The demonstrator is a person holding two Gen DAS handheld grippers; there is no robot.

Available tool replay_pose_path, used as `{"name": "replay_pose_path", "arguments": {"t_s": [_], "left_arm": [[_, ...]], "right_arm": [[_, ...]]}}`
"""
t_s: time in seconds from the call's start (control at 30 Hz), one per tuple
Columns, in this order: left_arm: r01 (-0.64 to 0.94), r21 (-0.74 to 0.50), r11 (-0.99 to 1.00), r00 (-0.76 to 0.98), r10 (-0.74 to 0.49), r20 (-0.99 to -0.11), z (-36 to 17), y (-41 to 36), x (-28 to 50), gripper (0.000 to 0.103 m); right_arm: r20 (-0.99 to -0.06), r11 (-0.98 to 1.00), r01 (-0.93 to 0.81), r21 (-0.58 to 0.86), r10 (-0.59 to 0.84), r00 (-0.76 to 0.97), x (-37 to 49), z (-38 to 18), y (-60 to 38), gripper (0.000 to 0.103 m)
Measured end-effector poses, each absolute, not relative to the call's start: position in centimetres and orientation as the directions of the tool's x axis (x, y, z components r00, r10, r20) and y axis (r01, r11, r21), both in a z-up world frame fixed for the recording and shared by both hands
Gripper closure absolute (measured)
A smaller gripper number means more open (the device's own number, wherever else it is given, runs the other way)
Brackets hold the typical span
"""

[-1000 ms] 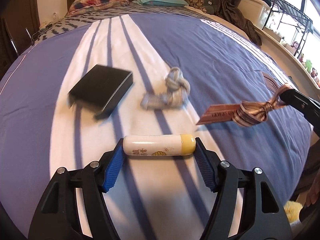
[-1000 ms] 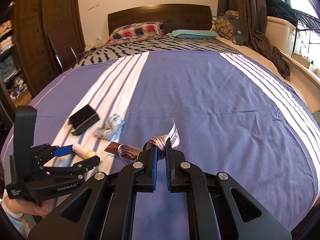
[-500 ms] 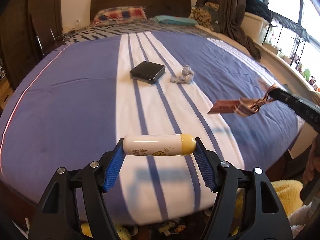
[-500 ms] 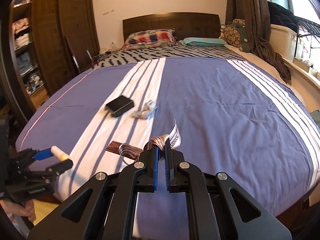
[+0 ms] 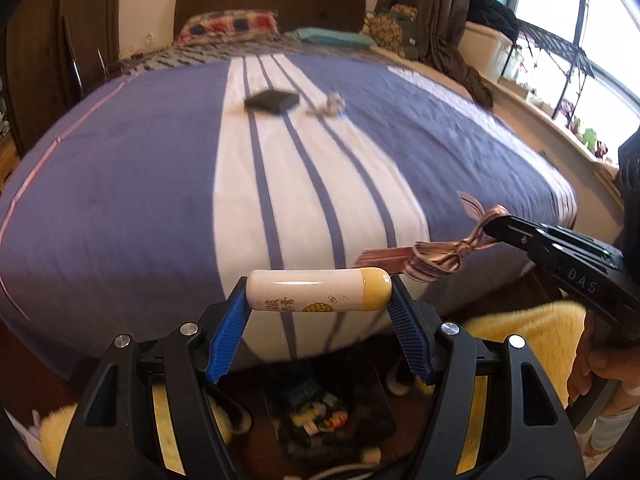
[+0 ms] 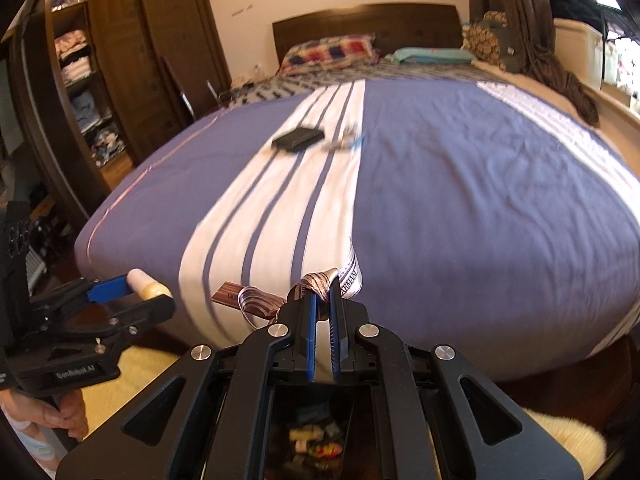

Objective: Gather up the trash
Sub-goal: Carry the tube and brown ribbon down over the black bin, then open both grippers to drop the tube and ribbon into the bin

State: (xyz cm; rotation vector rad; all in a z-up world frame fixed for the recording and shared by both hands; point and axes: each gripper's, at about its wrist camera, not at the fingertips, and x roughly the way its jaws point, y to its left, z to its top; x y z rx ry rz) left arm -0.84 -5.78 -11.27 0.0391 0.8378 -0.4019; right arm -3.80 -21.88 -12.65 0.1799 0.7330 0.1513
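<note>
Both claws have drawn back from the middle of the bed (image 5: 120,200) to its foot since the earlier frames; the black box (image 5: 272,101) and the crumpled grey scrap (image 5: 330,105) left on the white stripe now sit far up the cover, side by side but apart. Left claw (image 5: 319,294): jaws set wide, blue pads pressing on both ends of a white tube with a yellow cap (image 5: 318,289), held crosswise and level. Right claw (image 6: 324,304): jaws pinched almost together on a brown striped ribbon (image 6: 316,282) — a bow and a dark card tag hang to its left, a white printed strip stands up to its right. Below both claws, on the floor past the bed's edge, stands a dark bin (image 5: 384,412) holding small coloured scraps; yellow fleece lies beside it. A hand (image 6: 60,416) grips the left claw's handle in the right wrist view.
</note>
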Motion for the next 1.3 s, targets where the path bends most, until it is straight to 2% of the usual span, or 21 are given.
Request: {"name": "replay_pose_path", "arguments": {"t_s": [0.57, 0.87, 1.3], "left_arm": [[0.304, -0.177, 0.936, 0.375, -0.288, -0.881, -23.7, -4.7, -1.8, 0.038], [0.283, -0.199, 0.938, 0.259, -0.275, -0.926, -28.7, -4.5, -2.4, 0.038], [0.255, -0.268, 0.929, 0.119, -0.305, -0.945, -32.8, -4.5, -2.1, 0.038]], "right_arm": [[-0.836, 0.974, -0.113, 0.197, 0.227, 0.500, -4.6, -24.3, -17.7, 0.096], [-0.888, 0.973, -0.125, 0.192, 0.226, 0.400, -4.3, -28.4, -16.1, 0.096], [-0.924, 0.970, -0.112, 0.217, 0.241, 0.296, -3.7, -32.1, -15.0, 0.096]]}}
